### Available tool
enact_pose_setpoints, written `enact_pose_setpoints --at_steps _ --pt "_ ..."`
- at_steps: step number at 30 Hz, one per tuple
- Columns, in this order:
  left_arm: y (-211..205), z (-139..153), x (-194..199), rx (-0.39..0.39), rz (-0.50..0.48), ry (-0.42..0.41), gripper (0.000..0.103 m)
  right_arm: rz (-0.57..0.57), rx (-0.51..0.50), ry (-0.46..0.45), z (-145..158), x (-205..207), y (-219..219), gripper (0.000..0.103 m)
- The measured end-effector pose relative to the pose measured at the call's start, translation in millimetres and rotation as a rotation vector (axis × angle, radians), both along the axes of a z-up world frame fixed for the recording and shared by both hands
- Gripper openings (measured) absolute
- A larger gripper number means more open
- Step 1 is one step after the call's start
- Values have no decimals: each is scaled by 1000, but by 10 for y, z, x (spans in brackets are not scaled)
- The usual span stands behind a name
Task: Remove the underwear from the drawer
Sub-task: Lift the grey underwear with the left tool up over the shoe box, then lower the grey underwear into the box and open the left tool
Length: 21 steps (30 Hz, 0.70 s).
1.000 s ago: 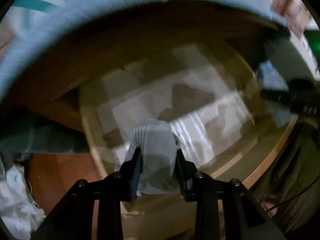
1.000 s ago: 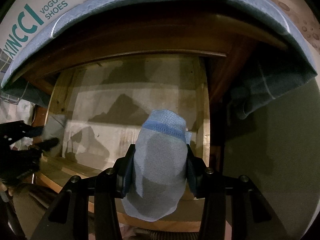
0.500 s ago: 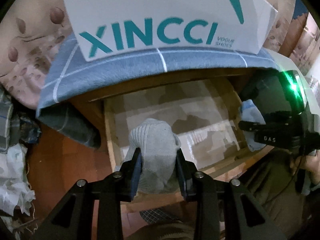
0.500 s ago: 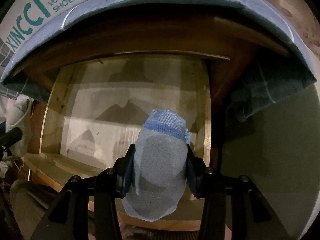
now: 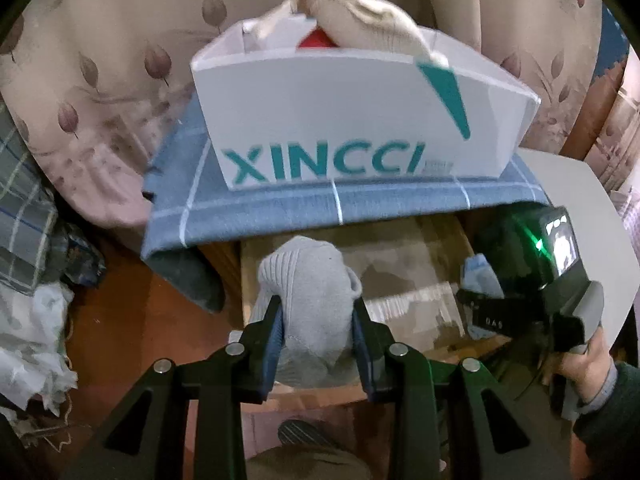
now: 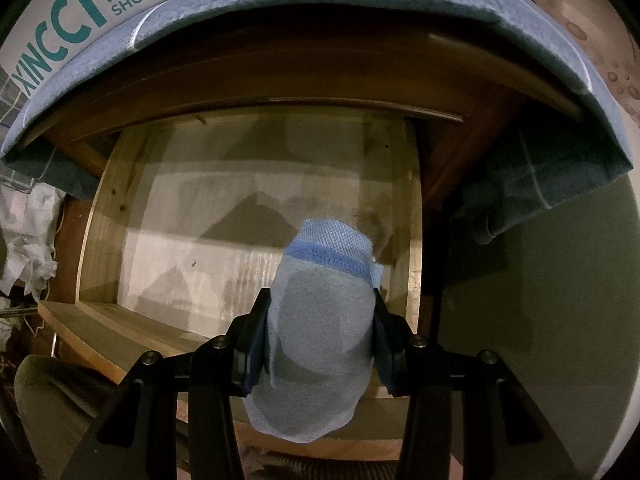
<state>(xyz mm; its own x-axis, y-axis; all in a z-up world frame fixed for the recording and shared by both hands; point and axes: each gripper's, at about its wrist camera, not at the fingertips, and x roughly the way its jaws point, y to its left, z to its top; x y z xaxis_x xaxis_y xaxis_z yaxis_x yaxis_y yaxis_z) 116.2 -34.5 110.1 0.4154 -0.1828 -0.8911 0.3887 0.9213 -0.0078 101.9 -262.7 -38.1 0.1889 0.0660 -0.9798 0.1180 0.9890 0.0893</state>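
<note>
Holding a garment apiece, both grippers sit above and in front of the open drawer (image 6: 100,216), so the relation that matters is height over its front rail. The left gripper (image 5: 318,332) is clamped on a grey ribbed piece of underwear (image 5: 308,280), which stands bunched between its fingers with its long axis running up and away from the camera; its lower end hangs below the pads, over the drawer's front edge. The right gripper (image 6: 320,336) is closed on a light blue piece (image 6: 320,320) with a darker blue seam band across its top, likewise upright between the fingers and drooping below them toward the front rail. In the left wrist view the right gripper (image 5: 480,300) lies off to the right, nearer the drawer's right side. The drawer's pale lined floor shows nothing else on it, so I judge both pieces already lifted free. Above the drawer, a white XINCCI shoe box (image 5: 360,120) rests on a blue checked cloth (image 5: 280,212) that overhangs the surface edge. Any pull back toward the person should keep the dangling ends clear of the rail.
</note>
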Motion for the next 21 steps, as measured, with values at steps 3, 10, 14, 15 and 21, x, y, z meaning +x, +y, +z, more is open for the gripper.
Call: enact_pose_setpoints --at_steps 3,10,14,15,21 --pt "31 133 8 -14 14 -25 32 0 0 0 -2 -1 -2 42" --pt "136 550 83 -62 43 -76 32 -1 -4 14 -5 2 1 42" --pt "131 850 194 -67 41 -138 32 1 -10 15 -6 7 5 42" --pt "123 954 238 -75 37 -155 32 1 -11 16 -6 8 10 42" --pt "12 1345 475 -81 28 -224 32 1 -11 14 -7 8 12 42"
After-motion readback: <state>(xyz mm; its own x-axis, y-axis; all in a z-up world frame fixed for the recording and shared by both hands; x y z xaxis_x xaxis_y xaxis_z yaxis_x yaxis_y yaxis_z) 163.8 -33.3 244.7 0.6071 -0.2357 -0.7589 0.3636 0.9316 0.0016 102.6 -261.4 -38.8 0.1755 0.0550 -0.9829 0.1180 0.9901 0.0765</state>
